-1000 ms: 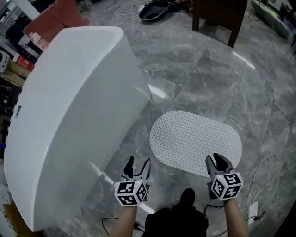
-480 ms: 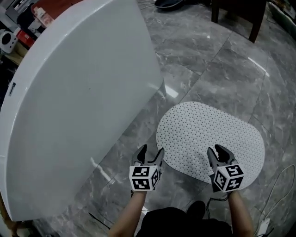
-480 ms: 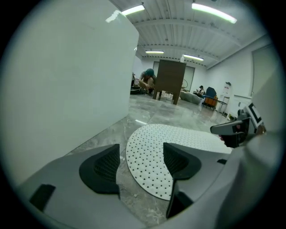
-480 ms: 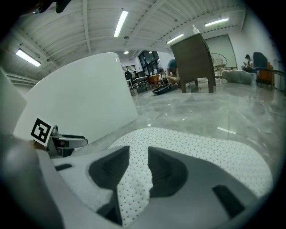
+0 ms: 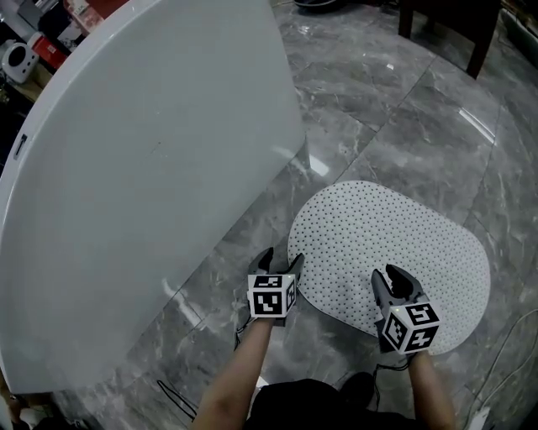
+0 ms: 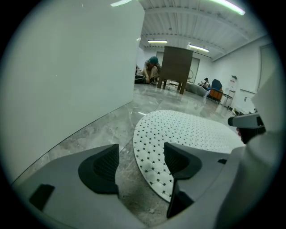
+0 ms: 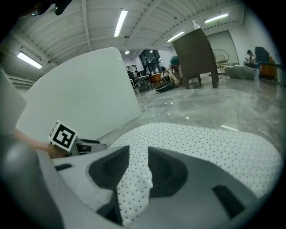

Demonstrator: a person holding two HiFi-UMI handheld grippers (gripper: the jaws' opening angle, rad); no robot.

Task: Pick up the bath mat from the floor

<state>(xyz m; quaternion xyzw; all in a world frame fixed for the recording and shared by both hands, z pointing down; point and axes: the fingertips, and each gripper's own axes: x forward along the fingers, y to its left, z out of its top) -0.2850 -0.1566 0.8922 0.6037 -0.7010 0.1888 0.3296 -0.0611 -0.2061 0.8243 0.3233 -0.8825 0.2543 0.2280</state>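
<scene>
The bath mat [image 5: 395,243] is a white oval dotted with small holes, lying flat on the grey marble floor. My left gripper [image 5: 282,264] is low at the mat's near left edge. Its jaws are open, and that edge of the mat [image 6: 156,152] lies between and under them. My right gripper [image 5: 395,281] hovers over the mat's near edge, open by a narrow gap. The dotted mat [image 7: 134,183] shows in that gap, and I see no pad pressing on it. The left gripper's marker cube [image 7: 62,135] appears at the left of the right gripper view.
A big white bathtub [image 5: 143,168] stands close on the left, its wall right beside the left gripper. A dark wooden piece of furniture [image 5: 445,25] stands at the far right. A white cable [image 5: 508,369] runs on the floor at the near right. A person [image 6: 152,69] crouches far off.
Both grippers have come down and forward onto the mat's near edge, the left to its left end, the right over its middle. The head view has drawn nearer to the floor.
</scene>
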